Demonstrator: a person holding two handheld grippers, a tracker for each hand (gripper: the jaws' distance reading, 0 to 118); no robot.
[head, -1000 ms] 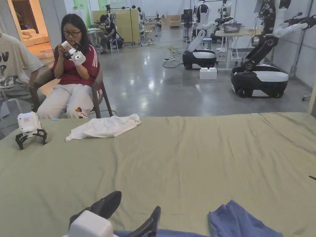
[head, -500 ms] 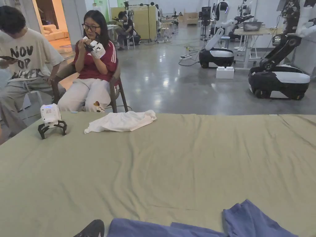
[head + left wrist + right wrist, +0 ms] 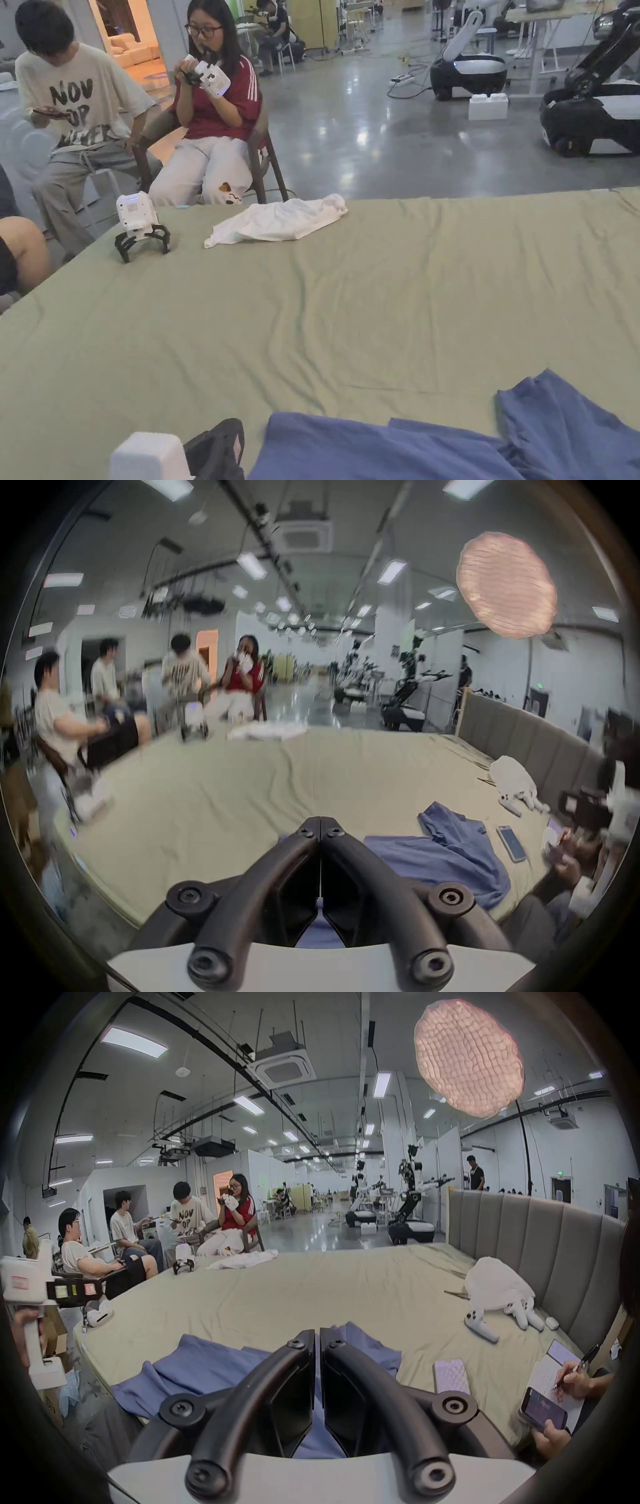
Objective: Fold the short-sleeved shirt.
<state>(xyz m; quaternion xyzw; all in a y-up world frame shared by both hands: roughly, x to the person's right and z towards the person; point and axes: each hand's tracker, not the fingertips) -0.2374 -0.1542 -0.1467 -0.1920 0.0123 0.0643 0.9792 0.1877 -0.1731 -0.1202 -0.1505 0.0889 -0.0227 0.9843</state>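
Observation:
The blue short-sleeved shirt lies rumpled on the green bed sheet at the near edge, with one sleeve spread to the right. My left gripper hovers just left of the shirt's edge. In the left gripper view its jaws are pressed together with nothing between them, and the shirt lies to their right. In the right gripper view that gripper is also shut and empty, held low over the shirt. The left gripper appears there at the far left, in a hand.
A white garment and a spare gripper rest at the bed's far left edge, with seated people behind. A phone, white controllers and a white bundle lie near the padded headboard. A person's hand writes at the right.
The head camera has tipped down and turned left, so more of the blue shirt shows. My left gripper stood open a second ago and is now shut.

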